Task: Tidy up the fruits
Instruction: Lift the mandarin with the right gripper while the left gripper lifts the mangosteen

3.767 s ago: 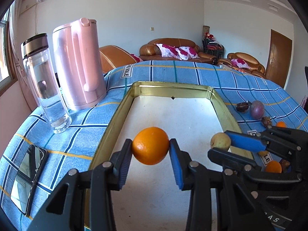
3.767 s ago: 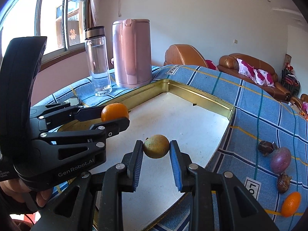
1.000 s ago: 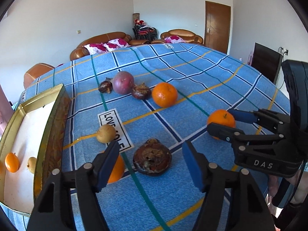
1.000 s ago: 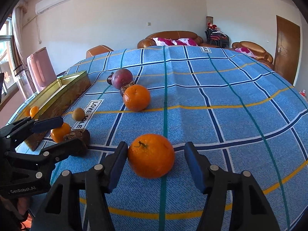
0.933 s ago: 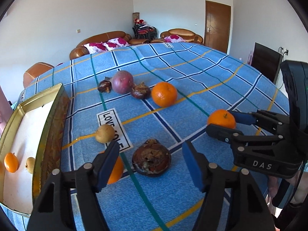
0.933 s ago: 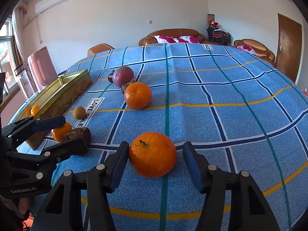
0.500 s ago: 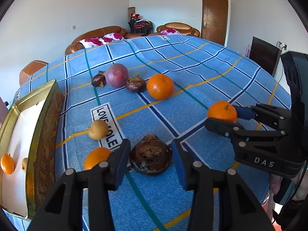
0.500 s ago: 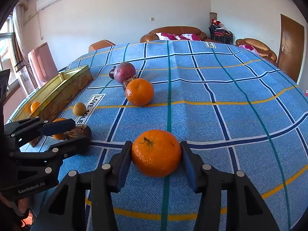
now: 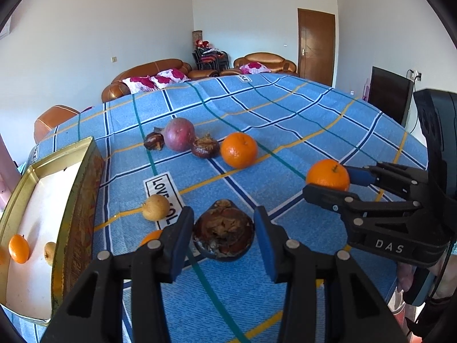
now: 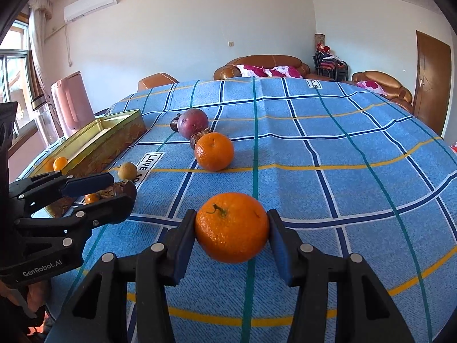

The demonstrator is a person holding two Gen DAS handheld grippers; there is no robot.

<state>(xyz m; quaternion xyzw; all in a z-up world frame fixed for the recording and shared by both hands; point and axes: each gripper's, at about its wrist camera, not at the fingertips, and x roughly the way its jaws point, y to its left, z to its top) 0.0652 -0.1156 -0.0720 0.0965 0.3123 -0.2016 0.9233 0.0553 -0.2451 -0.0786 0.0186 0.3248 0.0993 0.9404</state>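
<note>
Left claw (image 9: 224,233) clamped on dark shrivelled fruit (image 9: 223,237); right claw (image 10: 232,235) clamped on orange (image 10: 232,226); both pitched down at bench (image 10: 328,154)

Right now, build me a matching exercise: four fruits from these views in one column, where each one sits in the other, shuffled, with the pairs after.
Fruits:
1. dark wrinkled fruit
2. stemmed orange
3. purple round fruit
4. small orange

Places:
A. inside the gold tin
B. between the right gripper pads
C. between the left gripper pads
D. on the blue cloth, far behind the others

Pairs: 1-C, 2-B, 3-D, 4-A
</note>
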